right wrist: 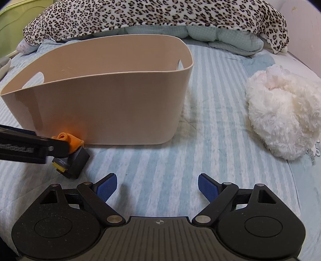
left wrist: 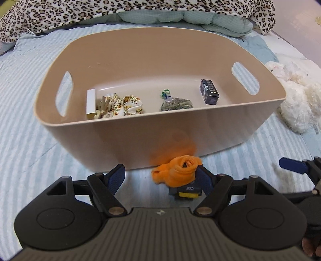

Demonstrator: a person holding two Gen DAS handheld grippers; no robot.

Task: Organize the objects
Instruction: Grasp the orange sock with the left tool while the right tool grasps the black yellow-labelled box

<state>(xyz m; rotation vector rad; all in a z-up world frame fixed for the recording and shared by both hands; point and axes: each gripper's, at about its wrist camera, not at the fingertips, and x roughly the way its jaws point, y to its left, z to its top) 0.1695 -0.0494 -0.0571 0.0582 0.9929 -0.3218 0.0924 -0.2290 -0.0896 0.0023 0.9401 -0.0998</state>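
Note:
A beige plastic basket (left wrist: pixel 124 136) stands on the striped bed; it also shows in the right wrist view (right wrist: pixel 112 104). Inside lie a floral scrunchie (left wrist: pixel 126 105), a white box (left wrist: pixel 90 103), a bag of green herbs (left wrist: pixel 176 104) and a dark box (left wrist: pixel 208 92). In front of the basket an orange rolled cloth (left wrist: pixel 177 169) rests on a dark block with a yellow face (left wrist: pixel 185 191). My left gripper (left wrist: pixel 161 176) is open around them, its right finger touching the block. My right gripper (right wrist: pixel 157 185) is open and empty over the bed.
A white fluffy plush (right wrist: pixel 280 114) lies to the right of the basket; it also shows in the left wrist view (left wrist: pixel 299 96). A leopard-print blanket (right wrist: pixel 160 16) and pale green pillows (right wrist: pixel 230 40) lie behind. The right gripper's finger (left wrist: pixel 293 164) shows at the right edge.

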